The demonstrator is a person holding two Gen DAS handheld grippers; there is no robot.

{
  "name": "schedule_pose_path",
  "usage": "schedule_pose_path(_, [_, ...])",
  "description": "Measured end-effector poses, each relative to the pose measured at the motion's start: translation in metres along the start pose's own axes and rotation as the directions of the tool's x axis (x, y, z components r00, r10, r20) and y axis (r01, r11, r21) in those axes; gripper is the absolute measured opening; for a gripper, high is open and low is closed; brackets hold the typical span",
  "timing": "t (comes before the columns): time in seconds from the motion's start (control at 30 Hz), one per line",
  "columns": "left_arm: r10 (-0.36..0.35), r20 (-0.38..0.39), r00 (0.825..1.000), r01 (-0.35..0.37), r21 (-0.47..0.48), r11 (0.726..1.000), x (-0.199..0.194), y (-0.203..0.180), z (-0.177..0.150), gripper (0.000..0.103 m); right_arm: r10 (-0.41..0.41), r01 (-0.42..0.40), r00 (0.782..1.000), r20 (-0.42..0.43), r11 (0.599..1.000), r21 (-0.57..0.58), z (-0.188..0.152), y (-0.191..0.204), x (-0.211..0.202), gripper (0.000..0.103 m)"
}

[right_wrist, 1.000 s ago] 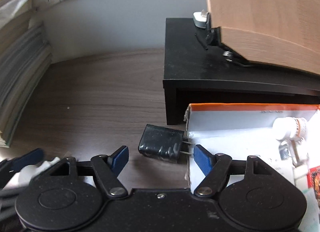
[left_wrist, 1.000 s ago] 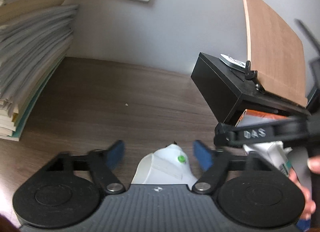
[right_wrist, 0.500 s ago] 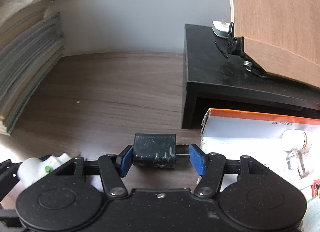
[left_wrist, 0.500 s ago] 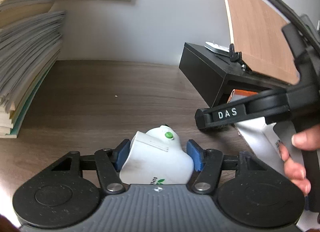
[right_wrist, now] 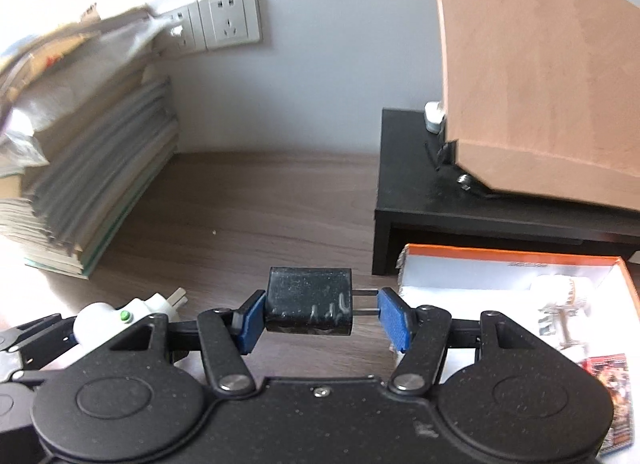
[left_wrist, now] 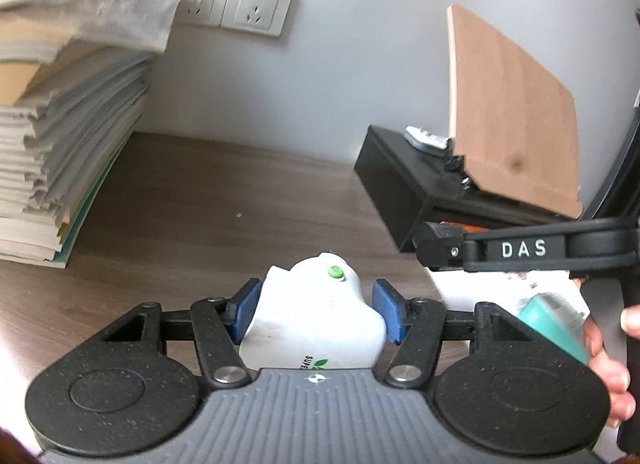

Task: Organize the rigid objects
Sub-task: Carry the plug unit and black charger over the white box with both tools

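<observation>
Two chargers, one in each of my claws; my left gripper [left_wrist: 316,310], jaws just closed in, clamps the white plug [left_wrist: 316,320], green dot on top, its printed label cut off; my right gripper [right_wrist: 320,318] pinches the black adapter [right_wrist: 309,306], two prongs against one pad, above the wooden desk [right_wrist: 256,199]; the orange-edged box [right_wrist: 516,276] runs off-frame, contents blurred.

This looks like an office or study corner. A tall stack of papers and bound booklets [right_wrist: 92,191] leans against a plain pale wall, beside 2 white wall sockets [right_wrist: 218,21]. The worktop [right_wrist: 248,203] is dark wood-grain laminate. A low black riser [right_wrist: 472,199], of the sort that lifts a monitor, stands on it at the wall and carries a brown wooden board [right_wrist: 536,63] set at a slant. An open orange-edged box [right_wrist: 504,276] of small items lies in front of the riser.
</observation>
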State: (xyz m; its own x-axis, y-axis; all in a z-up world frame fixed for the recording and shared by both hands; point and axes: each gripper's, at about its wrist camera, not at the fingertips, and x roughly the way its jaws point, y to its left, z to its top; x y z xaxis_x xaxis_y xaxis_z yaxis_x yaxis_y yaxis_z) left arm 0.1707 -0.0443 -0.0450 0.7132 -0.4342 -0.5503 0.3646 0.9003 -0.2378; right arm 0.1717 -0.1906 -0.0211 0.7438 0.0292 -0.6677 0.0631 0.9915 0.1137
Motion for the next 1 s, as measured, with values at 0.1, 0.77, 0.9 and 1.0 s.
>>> schedule_pose_path(0.1, [-0.007,0.009,1.000,0.007,0.001,1.000,-0.008,-0.016,0.003,0.061,0.002,-0.002,1.000,0.024,1.000,0.001,-0.003,-0.008,-0.021,0.073])
schedule_pose_path(0.77, [-0.082,-0.008,0.997,0.082,0.017,0.996,-0.054,-0.172,-0.032,0.061,-0.091,0.080,0.988,0.128,0.993,0.086,-0.079,-0.144,-0.177,0.073])
schedule_pose_path(0.9, [-0.080,-0.010,0.997,0.080,0.021,0.997,-0.055,-0.196,-0.044,0.061,-0.103,0.091,0.985,0.135,0.992,0.092,-0.097,-0.167,-0.196,0.073])
schedule_pose_path(1.0, [-0.079,-0.018,0.997,0.079,0.026,0.997,-0.056,-0.212,-0.054,0.061,-0.103,0.092,0.985,0.139,0.992,0.086,-0.110,-0.177,-0.206,0.073])
